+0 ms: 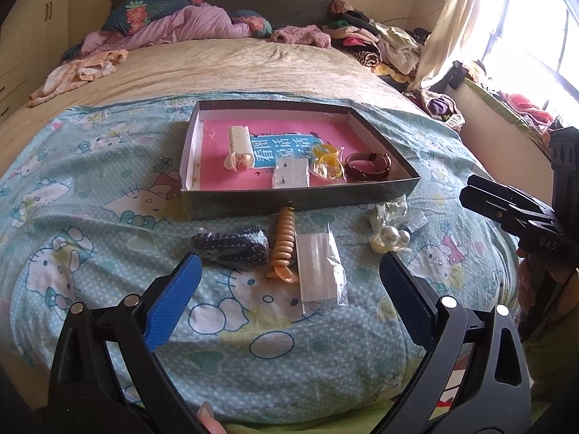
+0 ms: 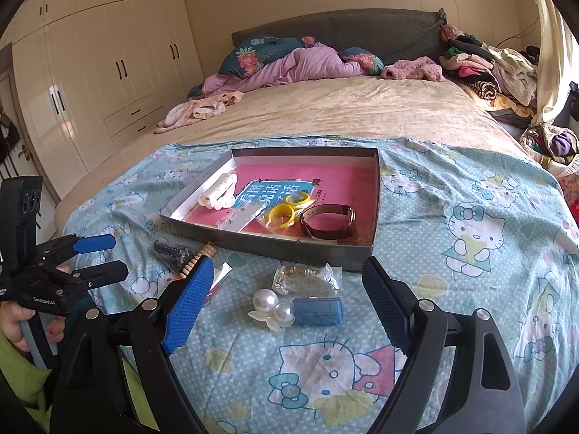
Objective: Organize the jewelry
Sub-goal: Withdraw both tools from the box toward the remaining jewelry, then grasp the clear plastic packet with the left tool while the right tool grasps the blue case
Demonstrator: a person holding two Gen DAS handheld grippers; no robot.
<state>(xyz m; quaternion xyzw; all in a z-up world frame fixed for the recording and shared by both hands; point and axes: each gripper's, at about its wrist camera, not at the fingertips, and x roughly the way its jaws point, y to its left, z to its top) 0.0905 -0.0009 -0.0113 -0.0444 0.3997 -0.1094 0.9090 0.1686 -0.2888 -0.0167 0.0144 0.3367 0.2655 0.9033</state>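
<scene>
Blue pads: both grippers carried ribbed blue pads on black fingers, and nothing lay between either pair.
Left gripper (image 1: pixel 289 271): its jaws stood wide apart and empty, hanging over the near part of the bedsheet (image 1: pixel 108 217).
Right gripper (image 2: pixel 286 282): its jaws were also spread wide and empty, pointed down at the loose pieces on the sheet.
Box (image 1: pixel 300 199): a shallow dark box lay farther off on the sheet, already holding a white hair clip (image 1: pixel 239 146), yellow rings (image 1: pixel 327 162), a small flat packet (image 1: pixel 291 175) and a brown watch (image 1: pixel 367 166).
Left group: near the box's front wall lay a dark bead string (image 1: pixel 231 246), an orange spiral clip (image 1: pixel 284 242) and a clear flat sleeve (image 1: pixel 320 267).
Right group: a pearl clip (image 2: pixel 271 307), a small blue packet (image 2: pixel 317 311) and a crinkled clear bag (image 2: pixel 307 278) lay close together, near the box's front wall.
Key relation, left: the orange spiral clip lay straight ahead between the left fingers' line, its long axis running near to far, so across the line along which the fingers closed.
Key relation, right: the pearl clip and blue packet sat just ahead of the right fingers, centred in their gap; the right hand was plainly the nearer one for these.
Judgement: each hand seemed placed for its own group; which piece would be taken first could not be told.
Risk: the pearl clip touched the blue packet, so a wide close might catch both.
</scene>
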